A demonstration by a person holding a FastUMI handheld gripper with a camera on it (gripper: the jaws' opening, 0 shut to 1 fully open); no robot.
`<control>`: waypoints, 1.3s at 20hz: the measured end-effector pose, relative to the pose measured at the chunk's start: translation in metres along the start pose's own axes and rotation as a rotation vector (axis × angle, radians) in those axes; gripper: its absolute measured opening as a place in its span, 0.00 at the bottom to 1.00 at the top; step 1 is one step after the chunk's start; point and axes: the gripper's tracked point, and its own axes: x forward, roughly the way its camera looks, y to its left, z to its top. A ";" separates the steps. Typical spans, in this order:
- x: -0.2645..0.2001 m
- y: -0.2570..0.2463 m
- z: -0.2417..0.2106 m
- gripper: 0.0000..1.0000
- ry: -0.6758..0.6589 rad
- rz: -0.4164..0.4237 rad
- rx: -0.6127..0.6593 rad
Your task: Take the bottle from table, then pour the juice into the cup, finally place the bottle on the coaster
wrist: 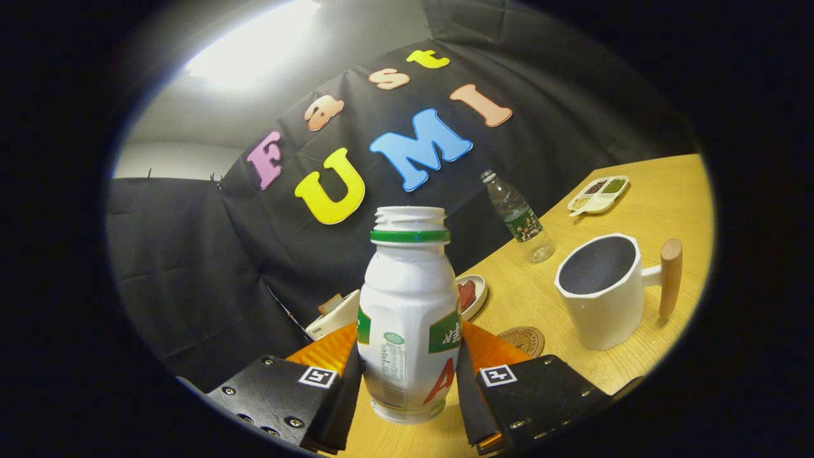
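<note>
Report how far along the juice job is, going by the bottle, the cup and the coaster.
Done: the gripper is shut on the white juice bottle, cap off, and the tilted table suggests it is lifted. In hand: carrying it toward the white cup, which stands beyond the fingers. The bottle's mouth is not over the cup, so no pouring shows. Left: the pour, then setting the bottle on the round coaster near the cup.

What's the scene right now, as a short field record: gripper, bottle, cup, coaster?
gripper: fingers closed on the bottle's two sides
bottle: white juice bottle, cap off, upright between the fingers
cup: white mug with wooden handle, beyond the fingers, upright, opening unobstructed
coaster: round cork coaster, just ahead of the fingers, beside the mug, bare
pour: apparently not started
</note>
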 end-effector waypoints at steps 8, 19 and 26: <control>-0.002 -0.015 0.004 0.67 -0.044 0.018 0.229; -0.002 -0.020 0.009 0.66 -0.083 0.061 0.461; -0.004 -0.024 0.018 0.66 -0.133 0.105 0.647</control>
